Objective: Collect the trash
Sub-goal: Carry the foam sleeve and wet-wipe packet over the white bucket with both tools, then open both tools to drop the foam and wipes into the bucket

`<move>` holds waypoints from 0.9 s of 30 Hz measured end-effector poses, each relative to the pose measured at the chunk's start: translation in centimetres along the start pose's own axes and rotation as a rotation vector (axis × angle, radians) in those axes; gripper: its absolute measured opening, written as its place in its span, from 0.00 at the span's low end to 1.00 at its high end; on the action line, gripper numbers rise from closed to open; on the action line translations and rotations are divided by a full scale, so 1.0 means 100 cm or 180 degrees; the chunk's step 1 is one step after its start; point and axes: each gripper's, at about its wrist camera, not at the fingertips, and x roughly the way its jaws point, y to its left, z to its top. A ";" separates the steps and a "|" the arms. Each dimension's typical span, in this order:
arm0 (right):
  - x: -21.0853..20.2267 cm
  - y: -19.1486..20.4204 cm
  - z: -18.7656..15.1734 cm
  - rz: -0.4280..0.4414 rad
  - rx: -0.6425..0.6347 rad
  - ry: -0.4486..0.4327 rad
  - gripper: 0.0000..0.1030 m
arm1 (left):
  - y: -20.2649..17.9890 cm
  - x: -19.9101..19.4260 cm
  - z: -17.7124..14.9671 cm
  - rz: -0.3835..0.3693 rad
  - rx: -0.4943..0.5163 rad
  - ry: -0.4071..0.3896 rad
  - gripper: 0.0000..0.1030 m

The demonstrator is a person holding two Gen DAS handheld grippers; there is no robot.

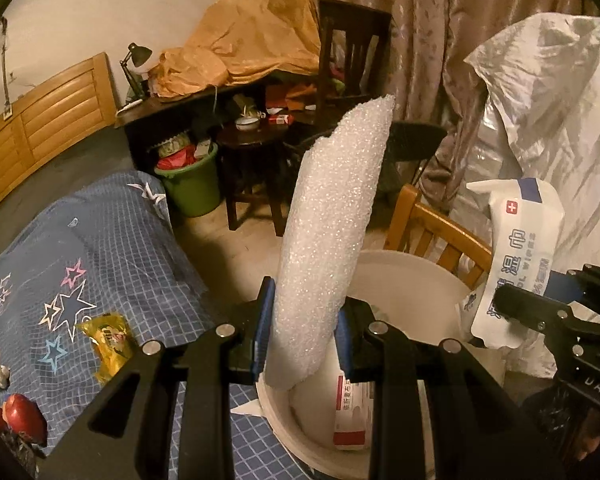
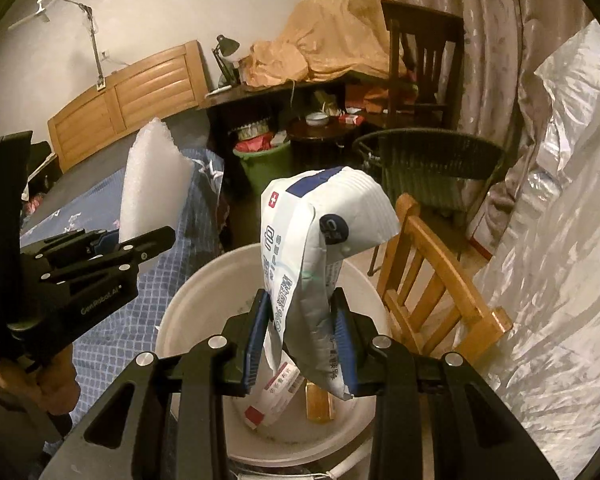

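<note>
While poised above the white bucket [image 2: 188,304] beside the bed [image 1: 100,248]: left gripper [image 1: 304,332] clamped on a white foam sheet [image 1: 332,220], right gripper [image 2: 300,340] clamped on a wet-wipes pack [image 2: 320,240], a red-and-white box [image 2: 272,400] already inside.

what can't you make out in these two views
- White bucket bottom: right wrist view, hidden by the wipes pack and right gripper.
- Red-and-white box print: left wrist view, too small, partly behind the foam sheet.
- Red object on the bed: cut off by the lens edge.
</note>
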 end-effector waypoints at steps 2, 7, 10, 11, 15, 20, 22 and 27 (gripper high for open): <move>0.004 -0.001 -0.003 0.0000 0.0000 0.0023 0.32 | 0.000 0.004 -0.002 -0.0009 -0.0002 0.0040 0.26; 0.008 0.000 -0.008 -0.0001 -0.0004 0.0062 0.32 | -0.003 0.009 -0.006 -0.0031 0.0008 0.0096 0.26; 0.009 0.001 -0.008 0.0003 -0.0004 0.0077 0.32 | -0.005 0.011 -0.008 -0.0034 0.0033 0.0118 0.26; 0.010 0.001 -0.009 0.0006 -0.0003 0.0083 0.32 | -0.006 0.011 -0.009 -0.0036 0.0040 0.0122 0.26; 0.013 0.002 -0.011 0.0022 -0.0002 0.0118 0.32 | -0.008 0.015 -0.011 -0.0052 0.0058 0.0157 0.25; 0.019 -0.001 -0.012 0.0030 0.0016 0.0169 0.32 | -0.007 0.022 -0.016 -0.0075 0.0056 0.0235 0.26; 0.023 -0.002 -0.014 0.0059 0.0029 0.0217 0.33 | -0.006 0.026 -0.017 -0.0119 0.0059 0.0290 0.28; 0.031 -0.002 -0.016 0.0013 0.0078 0.0257 0.46 | 0.006 0.038 -0.020 -0.0138 -0.0177 0.0478 0.57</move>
